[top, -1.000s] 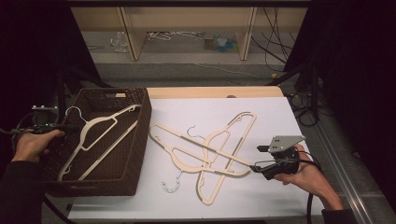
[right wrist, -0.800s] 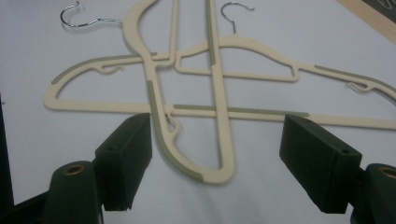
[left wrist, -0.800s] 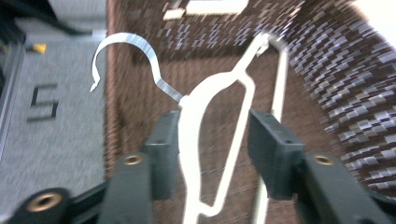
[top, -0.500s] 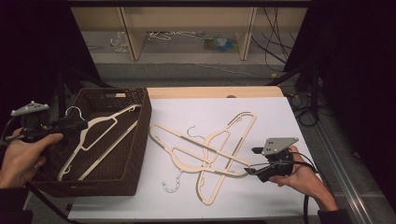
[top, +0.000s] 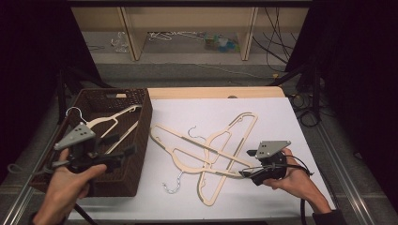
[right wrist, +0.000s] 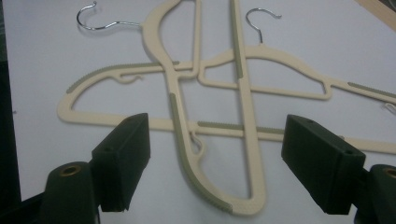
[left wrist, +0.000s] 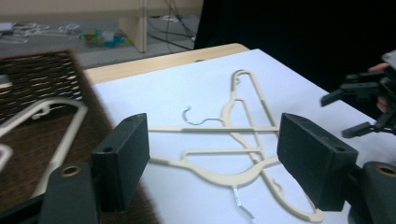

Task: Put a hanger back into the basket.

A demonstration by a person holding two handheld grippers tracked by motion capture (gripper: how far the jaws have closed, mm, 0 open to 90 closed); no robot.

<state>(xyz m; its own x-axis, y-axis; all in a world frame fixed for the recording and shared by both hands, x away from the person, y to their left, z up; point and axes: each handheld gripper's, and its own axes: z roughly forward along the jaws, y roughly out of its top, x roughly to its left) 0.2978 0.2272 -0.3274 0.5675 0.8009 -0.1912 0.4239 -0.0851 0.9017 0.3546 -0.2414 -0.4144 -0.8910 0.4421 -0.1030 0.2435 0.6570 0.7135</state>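
The two cream hangers (top: pixel 211 157) lie crossed on the white table (top: pixel 291 117), just ahead of my right gripper (top: pixel 251 172). I judge them light, stiff and a bit slick, and likely to snag on each other; I'd take the near one by its straight bar. They are thin plastic with grey grip strips and steel hooks. My right fingers stand apart, empty. My left gripper (top: pixel 119 147), fingers also apart, hovers over the brown basket (top: pixel 141 140), where another hanger (top: pixel 112 122) lies.
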